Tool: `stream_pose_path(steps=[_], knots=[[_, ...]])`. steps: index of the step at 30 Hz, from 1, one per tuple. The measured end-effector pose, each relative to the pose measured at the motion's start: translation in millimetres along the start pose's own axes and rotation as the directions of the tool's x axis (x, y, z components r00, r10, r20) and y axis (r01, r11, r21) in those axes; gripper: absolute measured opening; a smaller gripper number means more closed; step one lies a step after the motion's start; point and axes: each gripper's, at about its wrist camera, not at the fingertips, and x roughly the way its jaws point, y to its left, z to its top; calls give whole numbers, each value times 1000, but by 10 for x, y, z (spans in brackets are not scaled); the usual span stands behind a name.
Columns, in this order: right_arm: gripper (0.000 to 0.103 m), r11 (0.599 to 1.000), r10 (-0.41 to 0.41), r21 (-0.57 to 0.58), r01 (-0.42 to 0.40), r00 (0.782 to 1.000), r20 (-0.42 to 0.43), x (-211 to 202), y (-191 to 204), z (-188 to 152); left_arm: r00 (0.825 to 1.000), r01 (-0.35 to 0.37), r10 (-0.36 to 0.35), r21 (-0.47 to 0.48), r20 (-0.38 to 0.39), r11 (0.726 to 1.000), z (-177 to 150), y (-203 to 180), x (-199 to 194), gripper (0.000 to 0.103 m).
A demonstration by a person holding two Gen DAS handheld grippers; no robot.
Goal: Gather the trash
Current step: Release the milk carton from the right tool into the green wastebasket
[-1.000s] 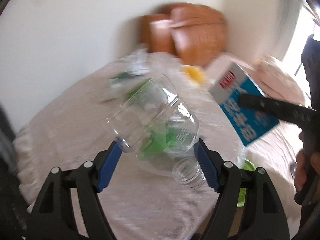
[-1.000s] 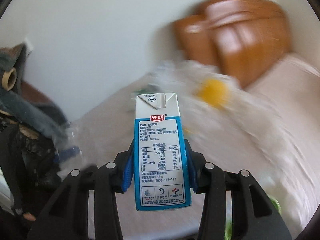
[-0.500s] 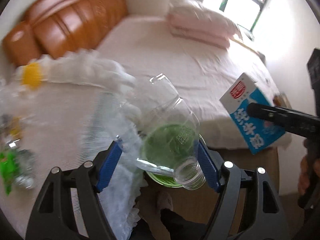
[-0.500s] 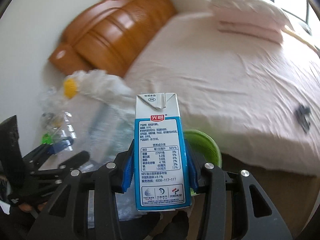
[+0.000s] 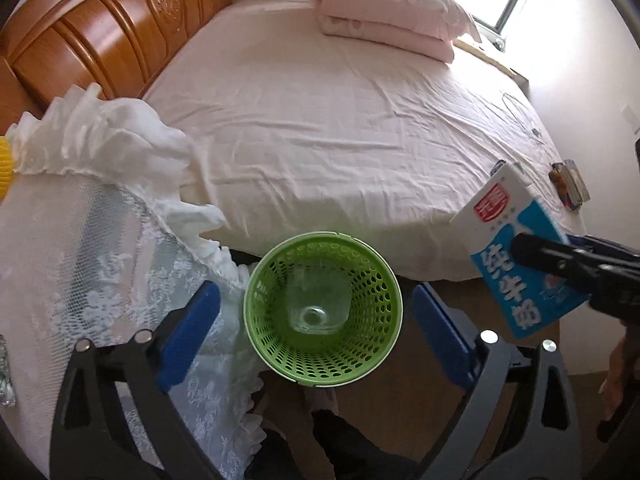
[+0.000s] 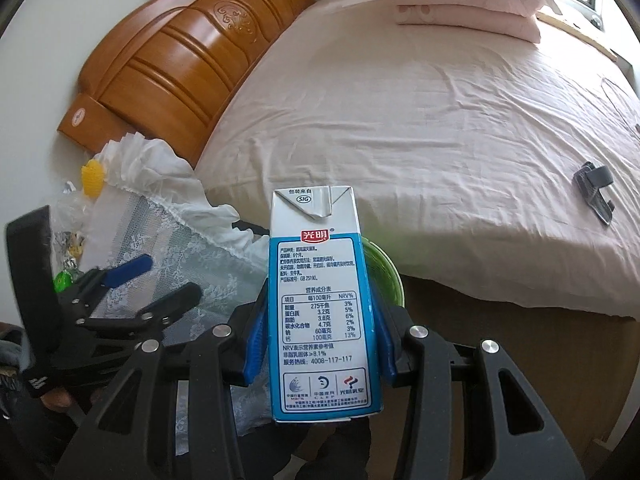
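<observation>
A green perforated basket [image 5: 324,308] stands on the floor between the bed and a lace-covered table. A clear plastic bottle [image 5: 316,304] lies inside it. My left gripper [image 5: 316,328] is open and empty right above the basket. My right gripper [image 6: 320,328] is shut on a blue and white milk carton [image 6: 320,300], held upright; the carton also shows at the right of the left wrist view [image 5: 516,264]. The basket's green rim [image 6: 384,276] peeks out behind the carton in the right wrist view.
A bed with a pink sheet [image 5: 340,120], folded pillows [image 5: 388,16] and a wooden headboard [image 5: 100,28] fills the back. A table under white lace cloth [image 5: 80,260] is at the left, with wrappers and a yellow thing [image 6: 93,178] on it.
Both grippers swung right from the table toward the bed. My left gripper opened and let go of the clear bottle, which now lies in the green basket. The carton stays gripped.
</observation>
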Motion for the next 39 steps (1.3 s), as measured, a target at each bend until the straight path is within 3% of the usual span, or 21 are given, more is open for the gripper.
stream_pose_path(steps=[7,9,11,12,18,25,29,34,39], knots=[[46,997,20,-69,-21,1000,-15,176,271,7,997,-35,37,-40,67,999,13,236,-447,95],[58,996,30,-87,-32,999,-26,252,371,-16,994,-44,49,-51,95,998,0,310,-628,95],[95,994,3,-109,-5,1000,-17,316,495,-56,991,-53,60,-56,122,997,-43,376,-800,95],[100,993,-8,-120,6,1000,-17,342,549,-74,989,-57,64,-59,131,997,-41,406,-866,95],[101,987,-31,-161,26,999,-30,388,908,-150,977,-100,119,-112,177,989,-160,602,-1262,95],[101,980,-66,-184,78,995,74,-94,1407,-93,955,-142,188,-203,230,969,-340,989,-1726,95],[101,981,-26,-188,50,992,127,-341,1670,-49,941,-138,216,-286,261,948,-499,1267,-2010,95],[101,971,26,-237,15,986,166,-501,2012,-20,912,-191,303,-368,276,910,-744,1583,-2292,95],[101,963,56,-270,-11,986,159,-510,2247,-28,910,-186,329,-460,253,868,-962,1850,-2379,95]])
